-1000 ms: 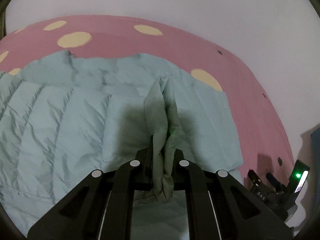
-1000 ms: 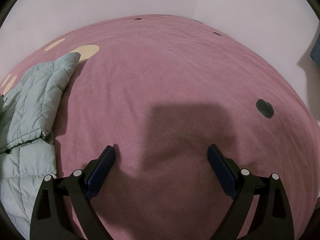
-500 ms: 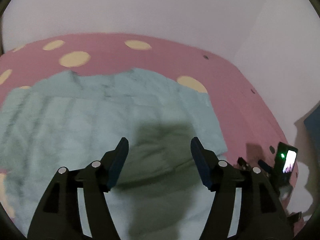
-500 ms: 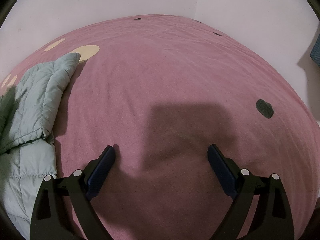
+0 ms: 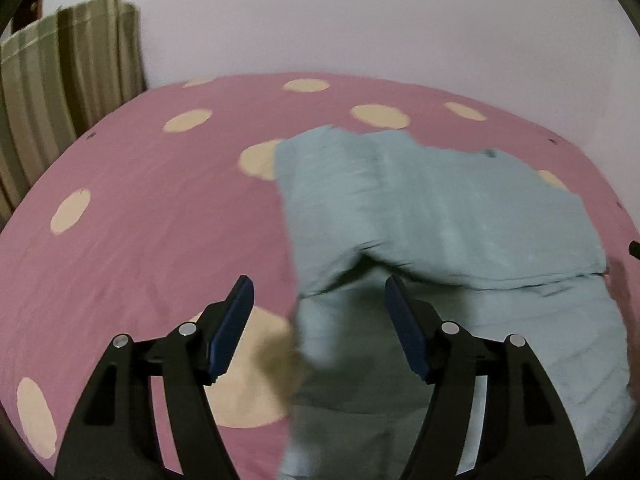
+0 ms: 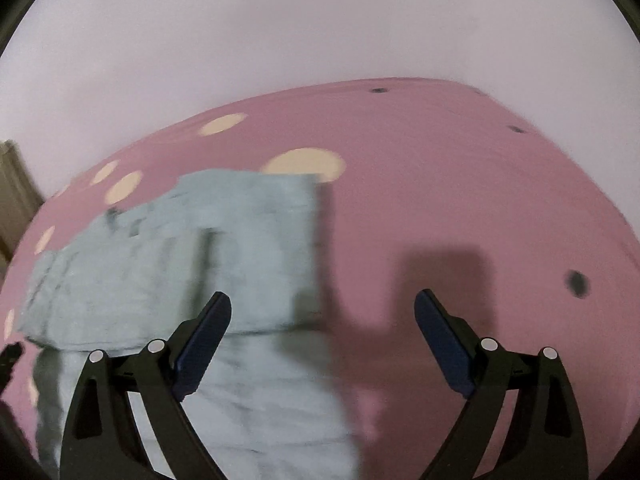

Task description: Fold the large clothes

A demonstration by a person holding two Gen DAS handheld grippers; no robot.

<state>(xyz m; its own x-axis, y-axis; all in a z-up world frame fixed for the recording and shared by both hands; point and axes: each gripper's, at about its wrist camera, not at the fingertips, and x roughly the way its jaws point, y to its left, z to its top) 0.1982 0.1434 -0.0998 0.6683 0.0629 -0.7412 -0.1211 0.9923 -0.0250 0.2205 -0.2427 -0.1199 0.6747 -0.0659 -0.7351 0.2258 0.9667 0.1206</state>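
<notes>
A pale blue-green quilted jacket [image 5: 440, 216] lies folded on the pink spotted bedcover [image 5: 140, 208], with an upper layer lying across a lower one. My left gripper [image 5: 318, 300] is open and empty, above the jacket's left edge. In the right wrist view the jacket [image 6: 224, 248] fills the left half. My right gripper [image 6: 322, 316] is open and empty, above the jacket's right edge, its left finger over the cloth and its right finger over bare cover. Both views are blurred.
A striped green curtain [image 5: 68, 64] hangs at the far left by the white wall [image 5: 360, 16]. The pink cover [image 6: 480, 184] stretches to the right of the jacket, with small dark marks [image 6: 578, 283]. A bit of another dark device [image 6: 10, 354] shows at the left edge.
My left gripper let go of the jacket fold, opened, and swung left to the jacket's left edge. My right gripper, still a moment ago, has turned left so the jacket now lies under it.
</notes>
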